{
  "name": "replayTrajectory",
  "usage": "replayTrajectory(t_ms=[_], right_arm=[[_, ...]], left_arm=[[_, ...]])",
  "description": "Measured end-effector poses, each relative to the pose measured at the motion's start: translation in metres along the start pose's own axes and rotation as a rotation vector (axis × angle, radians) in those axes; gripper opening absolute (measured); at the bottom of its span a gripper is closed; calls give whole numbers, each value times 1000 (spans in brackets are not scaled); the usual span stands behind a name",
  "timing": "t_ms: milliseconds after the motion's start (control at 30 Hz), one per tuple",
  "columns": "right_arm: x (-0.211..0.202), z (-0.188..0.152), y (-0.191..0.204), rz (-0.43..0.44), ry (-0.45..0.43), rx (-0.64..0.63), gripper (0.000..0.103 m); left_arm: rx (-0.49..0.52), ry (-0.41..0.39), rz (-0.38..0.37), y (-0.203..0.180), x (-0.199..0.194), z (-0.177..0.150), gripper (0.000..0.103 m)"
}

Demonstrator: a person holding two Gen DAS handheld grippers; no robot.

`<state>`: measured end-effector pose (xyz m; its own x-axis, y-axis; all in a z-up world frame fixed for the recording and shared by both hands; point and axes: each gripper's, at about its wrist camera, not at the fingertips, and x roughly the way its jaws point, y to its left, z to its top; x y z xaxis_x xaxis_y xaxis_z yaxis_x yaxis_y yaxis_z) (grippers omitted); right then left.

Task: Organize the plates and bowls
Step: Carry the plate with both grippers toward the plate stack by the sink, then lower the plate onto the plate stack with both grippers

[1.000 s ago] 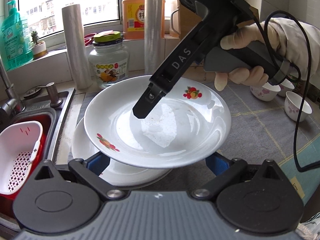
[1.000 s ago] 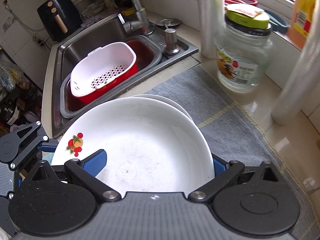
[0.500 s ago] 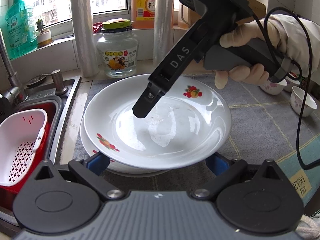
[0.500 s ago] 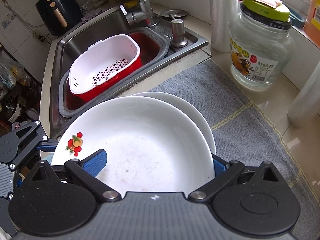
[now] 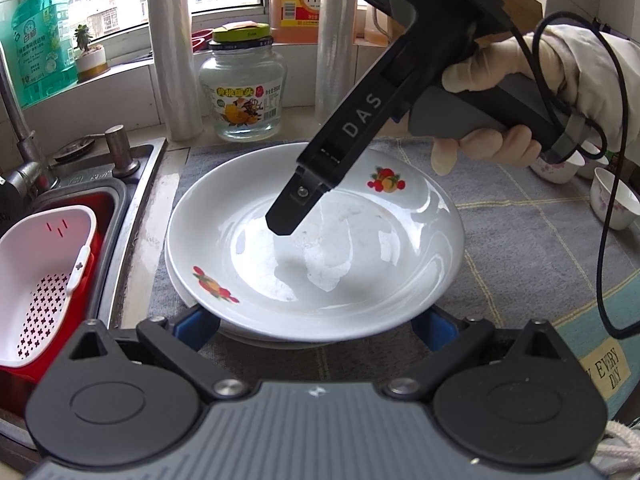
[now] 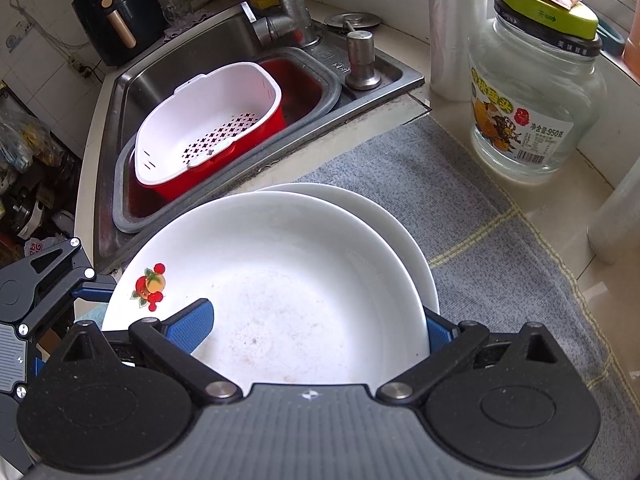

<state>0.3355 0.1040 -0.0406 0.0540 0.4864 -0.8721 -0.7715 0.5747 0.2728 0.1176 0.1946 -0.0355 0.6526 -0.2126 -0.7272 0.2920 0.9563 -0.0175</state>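
Right wrist: tool (image 6: 316, 322) apparently gripping plate (image 6: 280, 272).

Two white ceramic plates (image 5: 316, 240) stacked; beside them, one clear glass jar (image 5: 243, 88), two plastic-wrap rolls (image 5: 170, 52), three small floral cups (image 5: 614, 204), one white colander (image 5: 44, 280).

"DAS" runs in white letters along the black arm of the right gripper (image 5: 280, 224). The glass jar (image 6: 532, 92) carries a fruit label reading "950" — probably grams. The teal mat (image 5: 604, 368) at the counter's right edge reads "EVERY DAY".
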Motion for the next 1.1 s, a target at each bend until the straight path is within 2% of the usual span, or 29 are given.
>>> replayTrajectory(t_ms=[1100], right_arm=[[13, 4, 9, -21, 29, -26, 103]], left_arm=[[-6, 25, 16, 13, -6, 0, 101]])
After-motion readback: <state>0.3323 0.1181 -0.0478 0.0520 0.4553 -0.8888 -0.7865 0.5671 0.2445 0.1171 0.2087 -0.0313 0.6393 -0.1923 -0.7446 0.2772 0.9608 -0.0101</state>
